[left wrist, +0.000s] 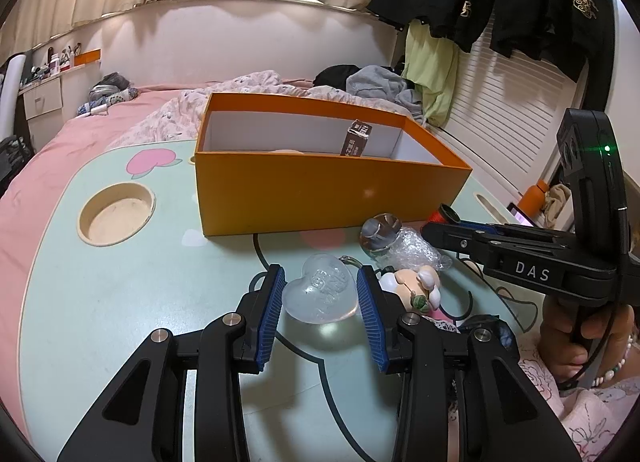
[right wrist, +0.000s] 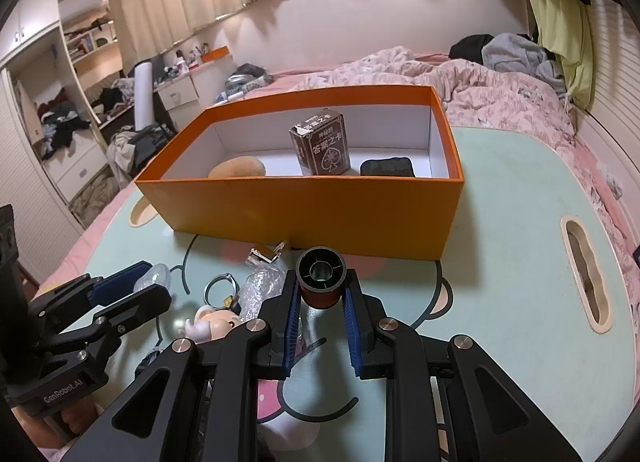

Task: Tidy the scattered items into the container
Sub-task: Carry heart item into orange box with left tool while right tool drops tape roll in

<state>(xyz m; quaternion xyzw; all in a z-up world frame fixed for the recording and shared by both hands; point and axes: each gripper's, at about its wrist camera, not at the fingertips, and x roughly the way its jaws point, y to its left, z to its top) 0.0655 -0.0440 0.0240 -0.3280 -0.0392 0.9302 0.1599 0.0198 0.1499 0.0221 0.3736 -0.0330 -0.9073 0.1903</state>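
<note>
My left gripper (left wrist: 322, 292) is shut on a clear heart-shaped piece (left wrist: 320, 296), low over the mint-green table (left wrist: 120, 302). In the right wrist view the same gripper (right wrist: 132, 282) shows at the left with the heart (right wrist: 154, 278) between its blue pads. My right gripper (right wrist: 321, 292) is shut on a small spool of red thread with black ends (right wrist: 321, 274), held just in front of the orange box (right wrist: 304, 214). That box (left wrist: 328, 190) stands open and holds a brown card pack (right wrist: 320, 144), a tan round item (right wrist: 240, 168) and a black item (right wrist: 386, 167).
Loose on the table between the grippers lie a shiny metal knob (left wrist: 380, 230), bubble wrap (left wrist: 416, 250) and a small figurine keychain (left wrist: 416, 290) with its ring (right wrist: 220, 288). The table has a round cup hole (left wrist: 116, 214) and a slot (right wrist: 586, 286). A pink bed surrounds it.
</note>
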